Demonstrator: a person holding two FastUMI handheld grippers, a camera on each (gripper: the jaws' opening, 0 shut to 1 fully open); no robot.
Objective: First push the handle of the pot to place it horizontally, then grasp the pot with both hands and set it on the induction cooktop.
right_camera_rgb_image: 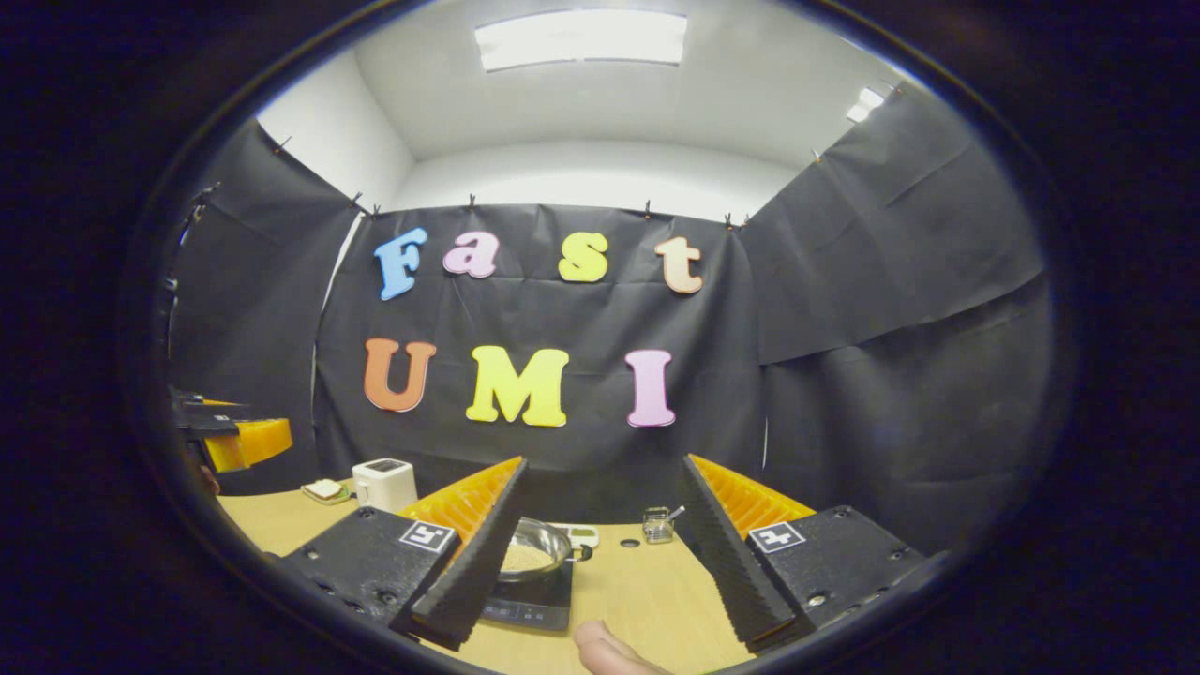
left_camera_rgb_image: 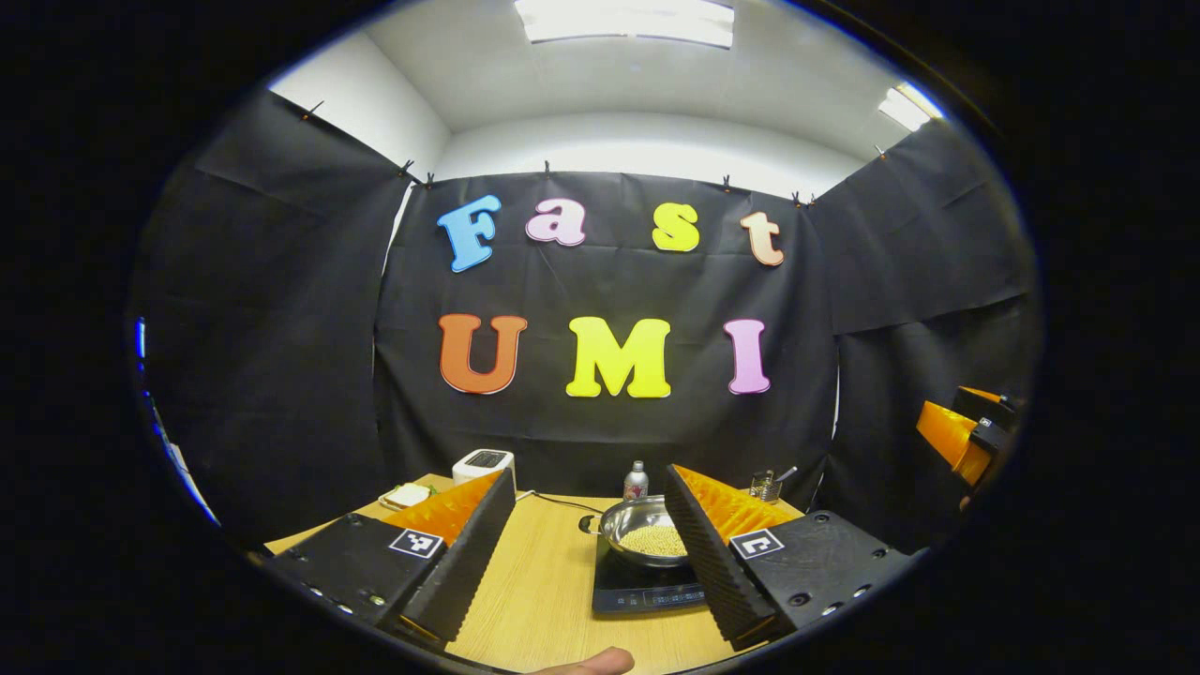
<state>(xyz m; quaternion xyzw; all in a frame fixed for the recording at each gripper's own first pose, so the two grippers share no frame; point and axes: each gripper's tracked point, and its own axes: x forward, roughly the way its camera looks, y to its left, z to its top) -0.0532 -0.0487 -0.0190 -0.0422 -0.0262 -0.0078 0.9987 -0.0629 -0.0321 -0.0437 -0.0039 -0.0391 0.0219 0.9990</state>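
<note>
right claw point(right_camera_rgb_image: 600, 553) finger partly hides pot point(right_camera_rgb_image: 536, 553) on cooktop point(right_camera_rgb_image: 534, 605).

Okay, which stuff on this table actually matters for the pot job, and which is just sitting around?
For the job:
- pot, holding pale grains, already on the cooktop
- induction cooktop
- left gripper, open
- right gripper, open

Just lying about:
- white toaster
- plate of food
- small bottle
- small glass jar with a spoon
</note>
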